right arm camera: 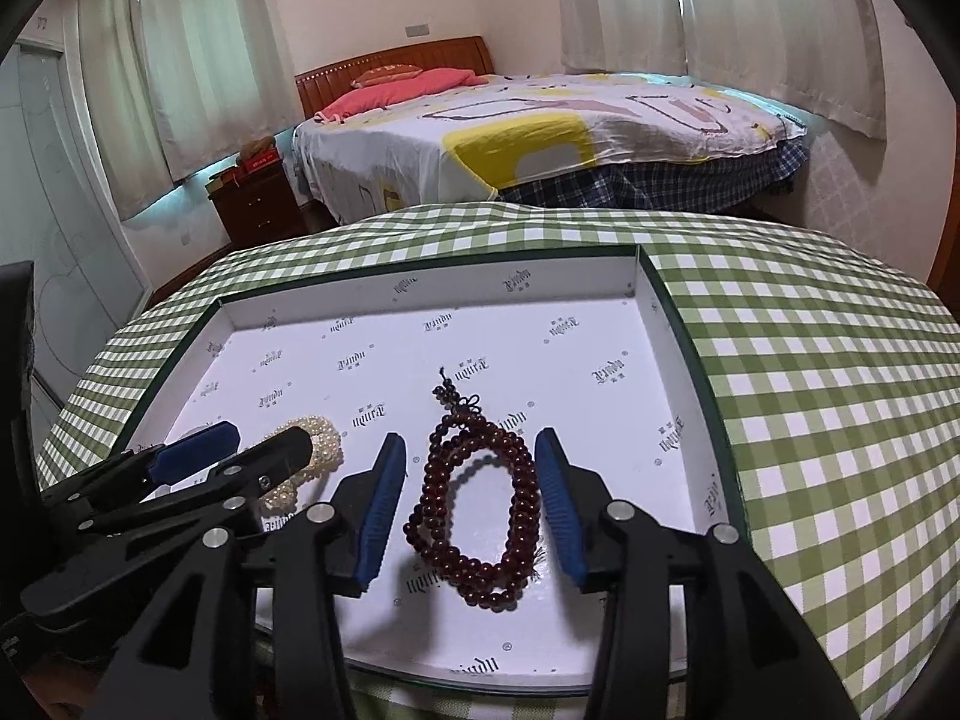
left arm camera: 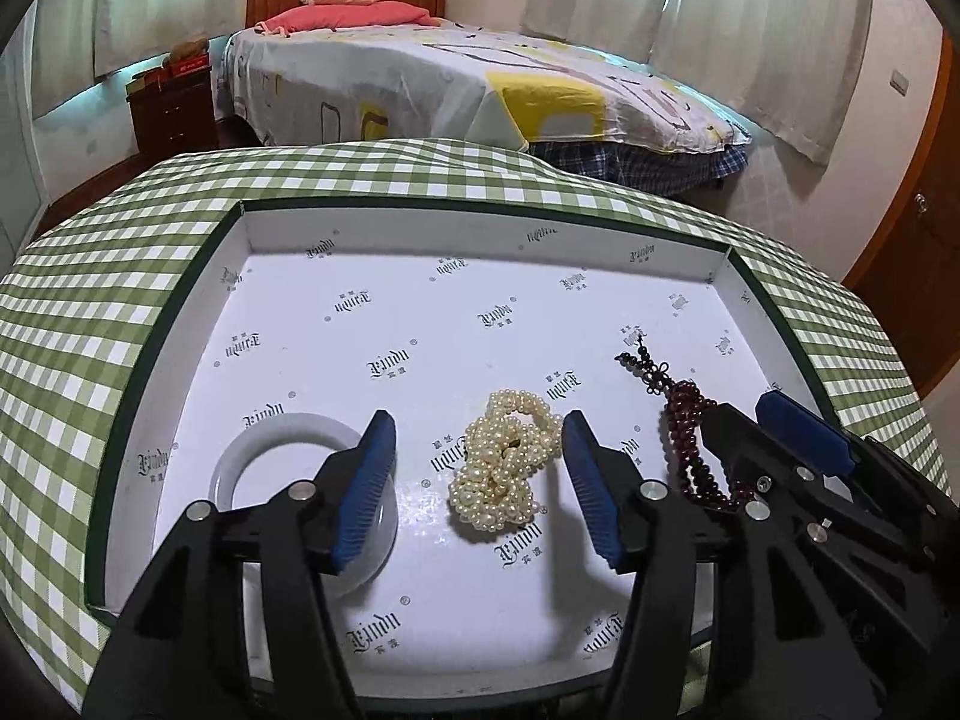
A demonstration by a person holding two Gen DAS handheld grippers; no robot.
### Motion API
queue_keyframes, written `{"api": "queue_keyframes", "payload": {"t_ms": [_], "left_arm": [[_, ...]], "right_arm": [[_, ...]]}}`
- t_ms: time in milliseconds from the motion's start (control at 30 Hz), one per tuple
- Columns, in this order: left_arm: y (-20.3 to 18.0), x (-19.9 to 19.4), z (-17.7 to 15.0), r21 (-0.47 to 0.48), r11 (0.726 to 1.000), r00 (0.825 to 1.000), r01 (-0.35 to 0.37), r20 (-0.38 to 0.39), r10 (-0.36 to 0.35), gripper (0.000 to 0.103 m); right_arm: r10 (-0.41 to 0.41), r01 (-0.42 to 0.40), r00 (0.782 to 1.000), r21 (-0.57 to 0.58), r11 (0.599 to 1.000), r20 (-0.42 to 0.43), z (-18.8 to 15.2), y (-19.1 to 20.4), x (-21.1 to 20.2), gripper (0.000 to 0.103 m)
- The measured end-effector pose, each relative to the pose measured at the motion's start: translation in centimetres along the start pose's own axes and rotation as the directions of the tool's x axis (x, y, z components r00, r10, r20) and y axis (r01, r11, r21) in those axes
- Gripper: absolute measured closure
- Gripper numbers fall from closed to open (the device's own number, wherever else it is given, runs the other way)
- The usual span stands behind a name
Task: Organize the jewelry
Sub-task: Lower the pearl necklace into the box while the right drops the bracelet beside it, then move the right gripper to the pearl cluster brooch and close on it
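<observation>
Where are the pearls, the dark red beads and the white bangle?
pearls [left arm camera: 501, 471], left wrist view, middle of the heap
dark red beads [right arm camera: 480, 510], right wrist view, left strand
white bangle [left arm camera: 231, 462], left wrist view, left rim

White bangle [left arm camera: 258, 456] partly behind gripper [left arm camera: 477, 489]

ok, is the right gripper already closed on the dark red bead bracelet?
No, the right gripper is open, blue pads either side of the dark red bead bracelet.

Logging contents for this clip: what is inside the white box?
Inside the box: a pearl strand, dark red bead bracelet and white bangle. The left gripper covers part of the bangle; both grippers hide the near floor.
</observation>
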State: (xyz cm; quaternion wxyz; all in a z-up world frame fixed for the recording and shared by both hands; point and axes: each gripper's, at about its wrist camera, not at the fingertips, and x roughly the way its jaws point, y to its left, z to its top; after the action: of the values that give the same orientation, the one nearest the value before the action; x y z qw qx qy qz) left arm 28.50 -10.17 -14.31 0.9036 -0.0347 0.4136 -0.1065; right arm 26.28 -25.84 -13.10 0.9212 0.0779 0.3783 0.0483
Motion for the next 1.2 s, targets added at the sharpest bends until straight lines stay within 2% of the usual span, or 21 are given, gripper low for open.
{"api": "queue_keyframes", "payload": {"t_ms": [167, 467, 700, 1000, 1200], "left_arm": [[0.3, -1.2, 0.1, -0.015, 1.000, 0.999, 0.004, 0.035, -0.004, 0.036], [-0.4, -4.1, -0.3, 0.038, 0.998, 0.991, -0.041, 0.132, 0.036, 0.031], [-0.7, -7.1, -1.1, 0.062, 0.995, 0.978, -0.074, 0.202, 0.060, 0.030], [-0.3, -11.7, -3.8, 0.049, 0.995, 0.947, -0.082, 0.316, 0.062, 0.030], [0.5, -12.8, -5.7, 0.025, 0.996, 0.948, -0.088, 0.308, 0.076, 0.030]], "right_arm": [[-0.006, 0.006, 1.000, -0.004, 1.000, 0.016, 0.2, -0.1, -0.7, 0.056], [-0.012, 0.013, 0.999, -0.019, 1.000, 0.047, -0.1, 0.2, -2.5, 0.053], [-0.022, 0.024, 0.996, -0.024, 0.999, 0.089, -0.4, 0.4, -4.8, 0.050], [-0.063, 0.070, 0.983, -0.036, 0.997, 0.171, -2.0, 0.0, -9.0, 0.050], [-0.087, 0.094, 0.980, -0.027, 0.995, 0.181, -4.0, -0.7, -10.7, 0.050]]}}
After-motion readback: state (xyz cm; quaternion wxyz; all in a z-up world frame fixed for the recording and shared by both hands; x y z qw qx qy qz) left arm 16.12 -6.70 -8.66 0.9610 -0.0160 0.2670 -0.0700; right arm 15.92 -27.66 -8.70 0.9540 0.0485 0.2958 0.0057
